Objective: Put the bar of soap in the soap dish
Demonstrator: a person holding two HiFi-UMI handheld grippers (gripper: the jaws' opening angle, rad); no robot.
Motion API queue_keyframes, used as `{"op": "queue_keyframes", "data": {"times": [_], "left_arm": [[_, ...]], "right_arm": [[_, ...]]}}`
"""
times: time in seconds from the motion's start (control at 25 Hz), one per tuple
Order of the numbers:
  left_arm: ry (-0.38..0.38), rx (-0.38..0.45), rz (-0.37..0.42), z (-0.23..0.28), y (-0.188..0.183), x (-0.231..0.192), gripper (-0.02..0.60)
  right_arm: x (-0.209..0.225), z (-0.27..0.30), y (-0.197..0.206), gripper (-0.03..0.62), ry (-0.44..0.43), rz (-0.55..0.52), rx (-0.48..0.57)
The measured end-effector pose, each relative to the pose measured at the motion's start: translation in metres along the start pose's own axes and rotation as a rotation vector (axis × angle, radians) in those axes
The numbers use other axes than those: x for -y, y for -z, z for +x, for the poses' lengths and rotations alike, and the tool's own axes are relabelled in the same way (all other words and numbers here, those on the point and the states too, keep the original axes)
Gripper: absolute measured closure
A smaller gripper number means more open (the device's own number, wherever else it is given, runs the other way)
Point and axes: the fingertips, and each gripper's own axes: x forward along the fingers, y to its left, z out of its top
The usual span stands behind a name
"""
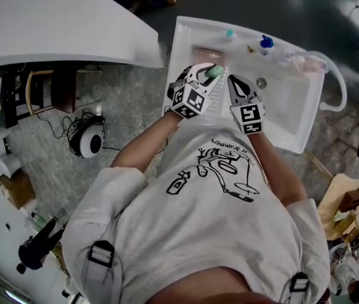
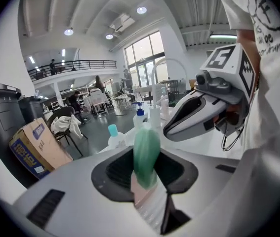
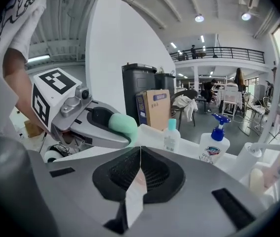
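Note:
A mint-green bar of soap (image 1: 214,71) is clamped between the jaws of my left gripper (image 1: 212,75), held above the left part of the white sink (image 1: 293,116). In the left gripper view the soap (image 2: 146,152) stands on edge between the pads. A pale pink soap dish (image 1: 206,54) lies on the sink's rim just beyond the soap. My right gripper (image 1: 233,81) hovers beside the left one, jaws shut with nothing between them (image 3: 140,158). From the right gripper view the soap (image 3: 123,124) shows in the left gripper's jaws.
On the sink's back rim stand a small teal-capped bottle (image 3: 171,137) and a blue-pump soap bottle (image 3: 214,148). A curved white faucet (image 1: 339,87) rises at the right. A white counter (image 1: 59,24) lies left; cables and a round device (image 1: 89,141) sit on the floor.

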Motion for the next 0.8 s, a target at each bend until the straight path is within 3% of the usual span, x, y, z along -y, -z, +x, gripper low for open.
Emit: {"op": "queue_keyframes", "data": {"times": [0.32, 0.8], "left_arm": [[0.027, -0.059, 0.082, 0.025, 0.023, -0.005, 0.462], [0.054, -0.222, 0.223, 0.061, 0.063, -0.014, 0.462]], "right_arm": [[0.001, 0.025, 0.018, 0.571, -0.019, -0.004, -0.054], [0.010, 0.060, 0.042, 0.571, -0.012, -0.065, -0.145]]}}
